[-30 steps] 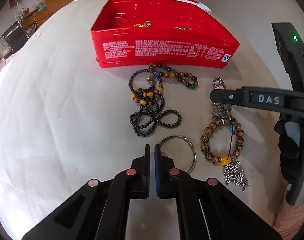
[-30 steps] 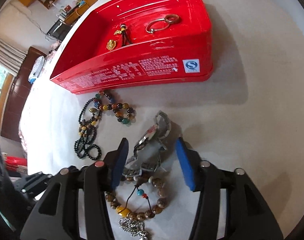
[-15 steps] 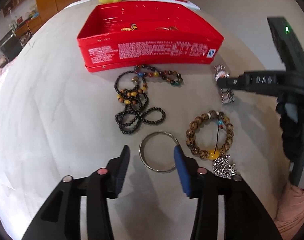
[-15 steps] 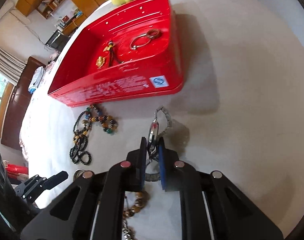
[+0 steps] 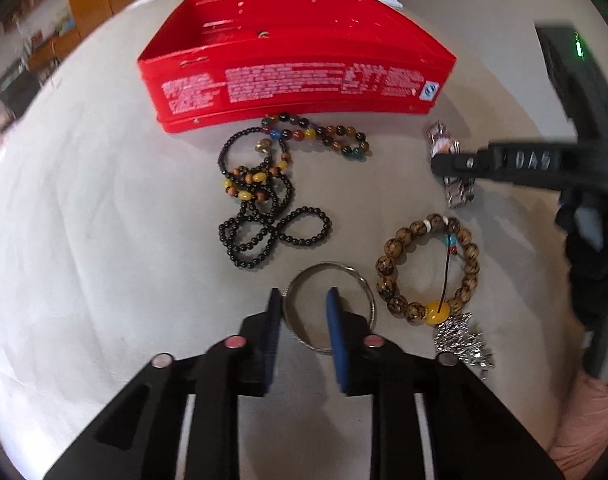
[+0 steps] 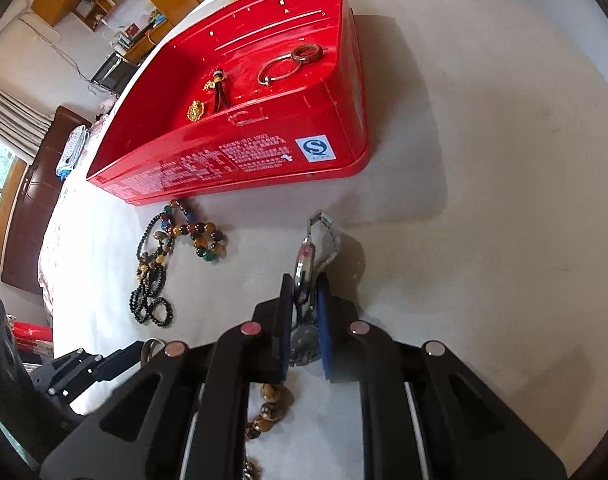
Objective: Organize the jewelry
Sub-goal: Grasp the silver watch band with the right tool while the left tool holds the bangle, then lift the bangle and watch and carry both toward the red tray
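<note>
- Right gripper (image 6: 306,304): fingers clenched on the metal wristwatch (image 6: 304,268), case pinched edge-on between the blue pads, band trailing forward and down. In the left wrist view the watch (image 5: 450,168) sits at centre right, under the right gripper's tip. I cannot tell whether it is clear of the cloth.
- Left gripper (image 5: 304,320): fingers released and apart, straddling the near left rim of the silver bangle (image 5: 331,307) at lower centre. One pad stands outside the ring, one inside; not yet pinched, by my judgement.
- Red tin (image 6: 231,120), upper centre: open-topped, already holding a gold pendant (image 6: 194,110) and a ring-shaped bracelet (image 6: 279,69); evidently the collecting place.
- Loose items: black bead strand (image 5: 263,216) and multicoloured bead bracelet (image 5: 320,136) lie touching just before the tin's front wall; wooden bead bracelet (image 5: 428,268) lies just right of the bangle.
- Clearance: bare tablecloth (image 6: 484,160) right of the tin gives open approach. The tin's front wall is raised, so the watch likely needs lifting over it.
</note>
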Demonstrator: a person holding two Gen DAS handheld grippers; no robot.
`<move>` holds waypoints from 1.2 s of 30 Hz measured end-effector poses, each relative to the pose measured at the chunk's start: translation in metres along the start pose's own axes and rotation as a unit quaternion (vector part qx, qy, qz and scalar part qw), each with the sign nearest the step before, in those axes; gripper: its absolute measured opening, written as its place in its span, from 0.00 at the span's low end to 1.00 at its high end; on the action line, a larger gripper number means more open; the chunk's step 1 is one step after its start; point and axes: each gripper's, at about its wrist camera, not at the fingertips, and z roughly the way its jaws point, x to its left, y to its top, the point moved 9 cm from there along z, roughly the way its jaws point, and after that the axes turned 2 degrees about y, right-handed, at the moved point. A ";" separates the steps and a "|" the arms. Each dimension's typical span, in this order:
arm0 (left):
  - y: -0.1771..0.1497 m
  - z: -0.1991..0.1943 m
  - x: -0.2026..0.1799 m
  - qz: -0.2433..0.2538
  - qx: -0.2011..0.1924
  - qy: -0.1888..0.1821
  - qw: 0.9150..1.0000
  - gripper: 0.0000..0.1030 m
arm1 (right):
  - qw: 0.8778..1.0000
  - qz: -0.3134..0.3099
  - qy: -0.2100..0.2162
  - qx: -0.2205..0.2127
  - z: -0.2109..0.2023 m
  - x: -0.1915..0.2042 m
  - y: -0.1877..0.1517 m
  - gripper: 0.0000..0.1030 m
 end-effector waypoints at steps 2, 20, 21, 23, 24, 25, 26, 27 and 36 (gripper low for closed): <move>0.000 -0.002 0.003 -0.005 0.005 -0.015 1.000 0.21 | 1.000 0.000 0.001 0.000 0.000 -0.001 0.000 0.11; -0.006 0.005 -0.028 0.051 -0.001 0.030 0.998 0.59 | 1.000 0.010 0.013 0.003 -0.001 -0.003 0.000 0.11; -0.006 0.006 -0.029 0.053 -0.002 0.031 0.998 0.58 | 1.000 0.010 0.012 0.003 -0.001 -0.003 0.000 0.11; -0.003 0.006 -0.028 0.052 -0.010 0.038 0.998 0.47 | 1.000 0.010 0.013 0.003 -0.001 -0.003 0.000 0.11; -0.003 0.006 -0.027 0.047 -0.009 0.032 0.998 0.47 | 1.000 0.012 0.014 0.003 -0.002 -0.003 0.000 0.11; -0.002 0.004 -0.023 0.042 -0.009 0.024 0.999 0.47 | 1.000 0.013 0.014 0.003 -0.002 -0.003 0.000 0.10; -0.002 0.003 -0.022 0.038 -0.008 0.017 0.999 0.47 | 1.000 0.012 0.014 0.003 -0.002 -0.003 0.000 0.10; -0.001 0.002 -0.020 0.034 -0.010 0.012 0.999 0.47 | 1.000 0.010 0.012 0.003 -0.002 -0.003 -0.001 0.10; 0.015 -0.025 -0.001 0.001 -0.053 -0.007 0.999 0.47 | 1.000 -0.004 0.020 -0.007 -0.014 0.005 -0.002 0.09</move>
